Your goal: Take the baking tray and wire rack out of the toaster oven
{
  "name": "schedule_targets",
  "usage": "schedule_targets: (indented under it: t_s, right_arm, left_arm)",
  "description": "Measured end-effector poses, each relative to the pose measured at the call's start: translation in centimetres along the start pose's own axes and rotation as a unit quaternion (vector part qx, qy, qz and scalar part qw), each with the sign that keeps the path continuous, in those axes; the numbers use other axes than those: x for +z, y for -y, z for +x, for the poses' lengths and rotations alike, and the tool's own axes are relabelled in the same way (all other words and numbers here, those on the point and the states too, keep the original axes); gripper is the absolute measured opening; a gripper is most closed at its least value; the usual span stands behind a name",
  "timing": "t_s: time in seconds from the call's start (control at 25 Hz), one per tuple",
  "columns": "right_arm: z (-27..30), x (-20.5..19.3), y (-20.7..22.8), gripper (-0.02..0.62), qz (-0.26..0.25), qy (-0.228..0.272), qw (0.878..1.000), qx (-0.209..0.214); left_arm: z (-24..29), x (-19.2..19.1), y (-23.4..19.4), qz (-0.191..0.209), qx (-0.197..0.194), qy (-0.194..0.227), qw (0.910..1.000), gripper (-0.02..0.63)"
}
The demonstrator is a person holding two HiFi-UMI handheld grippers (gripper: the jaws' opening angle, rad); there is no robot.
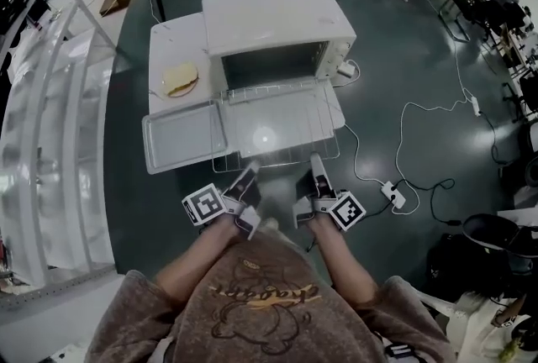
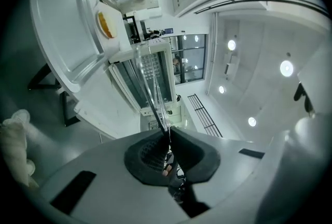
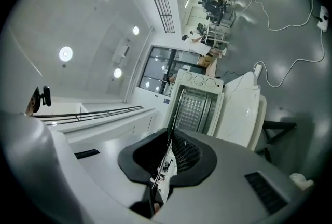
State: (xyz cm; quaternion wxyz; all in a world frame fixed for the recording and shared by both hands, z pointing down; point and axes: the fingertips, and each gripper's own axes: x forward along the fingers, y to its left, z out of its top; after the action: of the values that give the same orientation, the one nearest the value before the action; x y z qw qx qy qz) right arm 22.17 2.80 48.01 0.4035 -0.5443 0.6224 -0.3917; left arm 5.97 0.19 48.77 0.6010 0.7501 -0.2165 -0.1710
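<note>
Between the closed jaws of my left gripper (image 1: 246, 176) sits the front wire of the wire rack (image 1: 282, 160). My right gripper (image 1: 318, 164) pinches the same edge alongside. Ahead, the rack reaches back to the toaster oven (image 1: 277, 21). The baking tray (image 1: 150, 143) rests on the table (image 1: 172, 42), left of my left gripper.

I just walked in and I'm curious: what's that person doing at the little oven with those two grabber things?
A person holds a grabber in each hand. The left gripper and the right gripper are both shut on the front edge of the wire rack, which sits drawn out of the toaster oven over its open door. The baking tray is already out, lying empty on the table left of the door. A piece of bread sits beside the oven.
</note>
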Motion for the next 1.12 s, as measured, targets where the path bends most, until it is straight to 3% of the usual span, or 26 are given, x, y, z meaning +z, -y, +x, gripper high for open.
schedule_targets:
  t_s: [0.2, 0.4, 0.6, 0.72, 0.96, 1.12]
  right_arm:
    - [0.8, -4.2, -1.8, 0.021, -0.001, -0.048, 0.999, 0.023]
    - [2.4, -9.4, -2.3, 0.021, 0.006, -0.088, 0.996, 0.024]
    - [5.1, -15.0, -3.7, 0.021, -0.004, -0.135, 0.99, 0.042]
    - [6.4, -18.1, -3.5, 0.021, 0.001, -0.157, 0.987, 0.033]
    - [8.3, -21.9, -2.8, 0.021, -0.001, -0.183, 0.983, 0.022]
    - [8.7, -23.8, -1.3, 0.021, -0.003, -0.197, 0.98, -0.004]
  left_arm:
    - [-3.9, 1.6, -0.1, -0.035, -0.003, 0.031, 0.9989, 0.006]
    - [-8.3, 4.7, -2.3, -0.001, 0.024, 0.052, 0.9984, 0.006]
    - [-12.4, 8.7, -3.7, 0.004, 0.041, 0.073, 0.9965, 0.006]
    - [-14.4, 10.6, -5.2, -0.01, 0.05, 0.088, 0.9948, 0.006]
    - [-16.6, 13.2, -7.6, 0.009, 0.056, 0.091, 0.9942, 0.006]
    - [-17.2, 13.9, -9.9, -0.008, 0.06, 0.089, 0.9943, 0.006]
